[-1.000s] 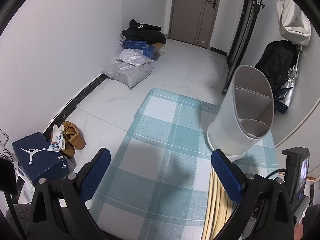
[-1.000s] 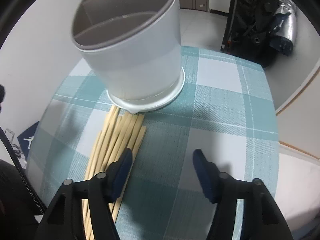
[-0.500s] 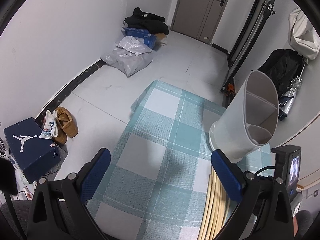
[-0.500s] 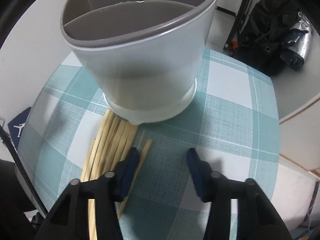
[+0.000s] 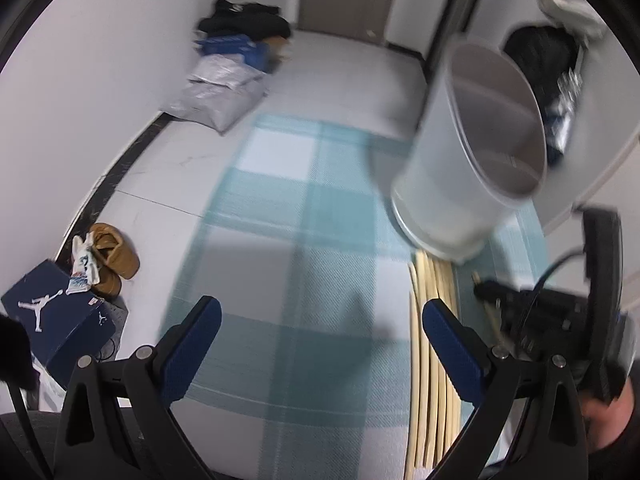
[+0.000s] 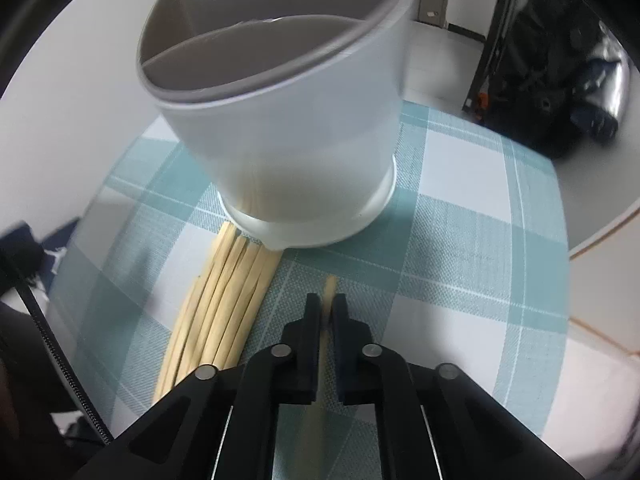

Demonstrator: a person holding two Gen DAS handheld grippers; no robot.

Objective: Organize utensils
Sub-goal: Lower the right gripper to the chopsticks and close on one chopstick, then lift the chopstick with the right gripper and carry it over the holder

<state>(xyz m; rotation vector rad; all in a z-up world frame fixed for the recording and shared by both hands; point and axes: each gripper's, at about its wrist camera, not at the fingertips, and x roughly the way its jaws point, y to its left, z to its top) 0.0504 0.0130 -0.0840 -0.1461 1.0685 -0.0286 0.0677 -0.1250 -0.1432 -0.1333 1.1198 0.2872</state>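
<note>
Now the right claw [image 6: 327, 312] is clamped on a single chopstick [image 6: 329, 286], whose tip sticks out just ahead of the fingertips and points toward the holder [image 6: 280, 128]. The holder stands straight ahead of that claw on the checked worktop [image 6: 460, 248], its divided mouth open and, as far as can be seen, with nothing in it. The remaining chopsticks [image 6: 224, 292] lie in a bundle just to the left of the claw, their far ends touching the holder's base.

The left claw [image 5: 316, 320] hangs with its jaws wide apart and nothing between them; the same bundle [image 5: 434, 280] lies under its right finger and the holder [image 5: 472, 148] is ahead and to its right.

To do this step well, I would lift the stick clear of the cloth before swinging it, since its long tail runs back under the claw and could drag the bundle. The grip is near the front end, so the stick will probably droop or pivot; keep the squeeze firm and tip it upright slowly. Aim for one compartment, lower the tip past the rim, and only then let go. The holder looks light, so a knock against its wall could shove it; the free left claw could steady it.
</note>
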